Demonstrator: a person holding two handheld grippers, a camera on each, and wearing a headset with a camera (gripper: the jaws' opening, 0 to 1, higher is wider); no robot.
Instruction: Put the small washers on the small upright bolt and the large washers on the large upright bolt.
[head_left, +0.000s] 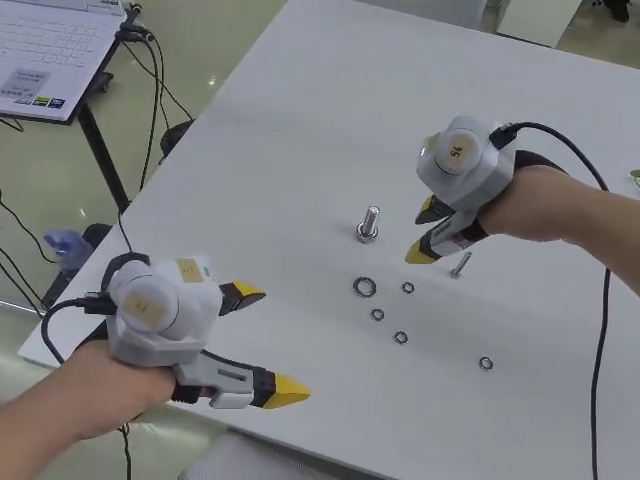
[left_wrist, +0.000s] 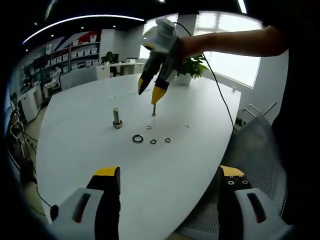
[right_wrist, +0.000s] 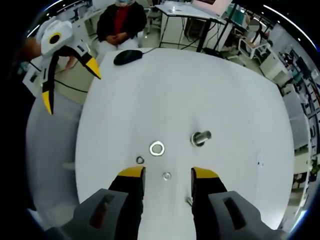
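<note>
White table (head_left: 300, 120) bears all. Left gripper (head_left: 275, 343) hangs open, empty, at the near edge; right gripper (head_left: 420, 238), jaws parted and empty, hovers near large bolt (head_left: 368, 222) and small bolt (head_left: 460, 264). 1 large washer (head_left: 364, 288) and 4 small washers (head_left: 400, 337) lie flat nearby: best to come in low and pinch an edge.
</note>
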